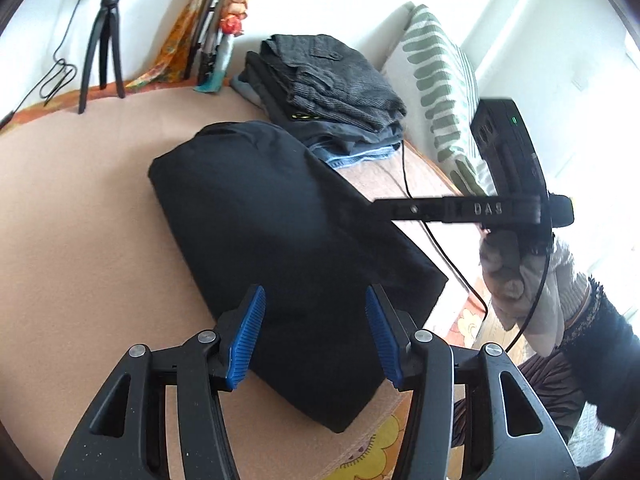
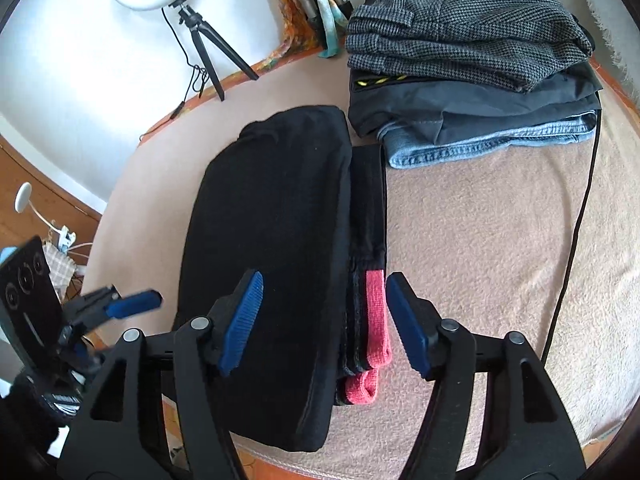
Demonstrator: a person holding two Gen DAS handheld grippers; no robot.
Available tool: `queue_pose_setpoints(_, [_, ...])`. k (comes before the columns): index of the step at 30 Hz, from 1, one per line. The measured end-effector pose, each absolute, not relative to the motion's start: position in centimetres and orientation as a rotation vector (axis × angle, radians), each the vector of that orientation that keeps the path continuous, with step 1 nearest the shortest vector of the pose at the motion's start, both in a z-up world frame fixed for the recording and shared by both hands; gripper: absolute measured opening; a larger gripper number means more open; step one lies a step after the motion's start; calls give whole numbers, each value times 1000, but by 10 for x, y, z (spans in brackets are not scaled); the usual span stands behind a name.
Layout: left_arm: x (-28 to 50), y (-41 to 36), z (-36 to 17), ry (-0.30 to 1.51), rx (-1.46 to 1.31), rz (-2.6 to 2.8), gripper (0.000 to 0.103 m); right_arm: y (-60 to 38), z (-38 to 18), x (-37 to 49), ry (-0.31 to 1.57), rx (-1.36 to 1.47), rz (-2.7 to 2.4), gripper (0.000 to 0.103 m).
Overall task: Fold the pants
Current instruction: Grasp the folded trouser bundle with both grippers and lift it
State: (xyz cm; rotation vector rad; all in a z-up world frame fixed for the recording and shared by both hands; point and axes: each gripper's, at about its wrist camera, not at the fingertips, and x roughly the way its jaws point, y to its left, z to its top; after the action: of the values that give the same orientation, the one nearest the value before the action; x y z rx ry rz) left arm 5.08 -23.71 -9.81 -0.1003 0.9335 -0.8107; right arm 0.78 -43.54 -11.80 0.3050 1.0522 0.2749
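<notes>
Left wrist view: left gripper [image 1: 316,334] fingers spread, empty, above the near end of folded black pants [image 1: 280,240] on a beige blanket [image 1: 80,220]; bare blanket left, stacked clothes [image 1: 328,92] far right

Right wrist view: right gripper [image 2: 324,320] fingers spread, empty, over the pants' near right edge; bare blanket right

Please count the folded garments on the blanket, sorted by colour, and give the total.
Black: 1, the black pants in front
Grey tweed: 1, top of the stack
Dark grey: 1
Blue denim: 1, bottom of the stack
Total: 4
</notes>
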Motion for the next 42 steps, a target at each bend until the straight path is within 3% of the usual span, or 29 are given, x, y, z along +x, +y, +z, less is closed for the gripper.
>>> queue_pose_setpoints(7, [93, -198, -119, 1072, -364, -721, 55, -450, -143, 24, 1110, 403, 321, 67])
queue_pose_setpoints(19, [110, -197, -151, 1177, -480, -710, 55, -461, -156, 29, 1089, 480, 460, 69])
queue_pose_setpoints(22, [111, -200, -151, 1171, -487, -716, 55, -464, -158, 29, 1088, 480, 502, 64])
queue_pose_setpoints(29, [112, -210, -153, 1158, -484, -754, 55, -487, -172, 31, 1085, 673, 572, 39])
queue_pose_setpoints(35, [114, -218, -152, 1144, -473, -764, 55, -485, -175, 34, 1074, 683, 593, 36])
queue_pose_setpoints(39, [116, -220, -152, 1141, -478, -767, 55, -482, -176, 34, 1067, 704, 568, 44])
queue_pose_setpoints(42, [117, -221, -152, 1140, -478, -766, 55, -471, -167, 34, 1074, 605, 524, 39])
